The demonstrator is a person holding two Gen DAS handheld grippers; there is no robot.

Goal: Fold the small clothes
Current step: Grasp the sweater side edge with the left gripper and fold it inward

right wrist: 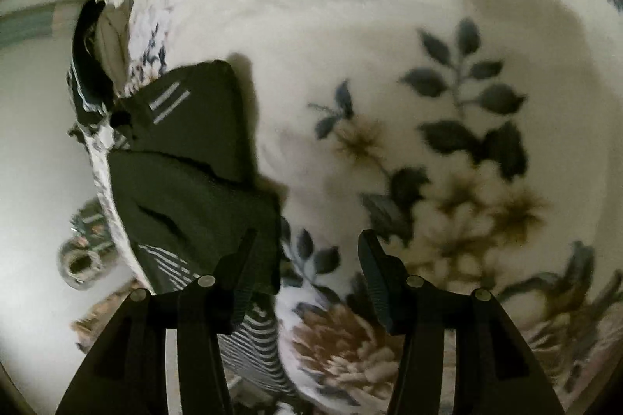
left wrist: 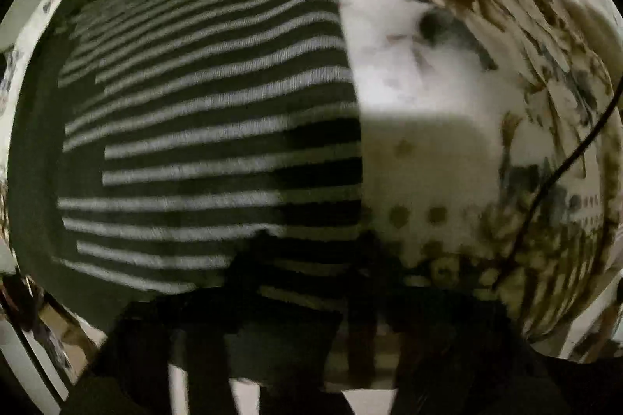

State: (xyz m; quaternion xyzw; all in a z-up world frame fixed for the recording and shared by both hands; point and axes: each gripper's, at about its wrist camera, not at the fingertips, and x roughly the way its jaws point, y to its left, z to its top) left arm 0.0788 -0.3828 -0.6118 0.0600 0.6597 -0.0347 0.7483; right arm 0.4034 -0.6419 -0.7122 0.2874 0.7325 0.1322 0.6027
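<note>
Left wrist: striped garment (left wrist: 210, 127), dark print blurred, unreadable.

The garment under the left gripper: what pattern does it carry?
Dark fabric with thin white horizontal stripes, clearest in the left wrist view on the striped garment.

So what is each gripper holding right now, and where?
Right gripper: jaws open, nothing between them. Left gripper: too dark to tell, over the striped garment's near edge.

The garment (left wrist: 210, 127) lies on the bedsheet (left wrist: 447, 162), which extends to its right.
</note>
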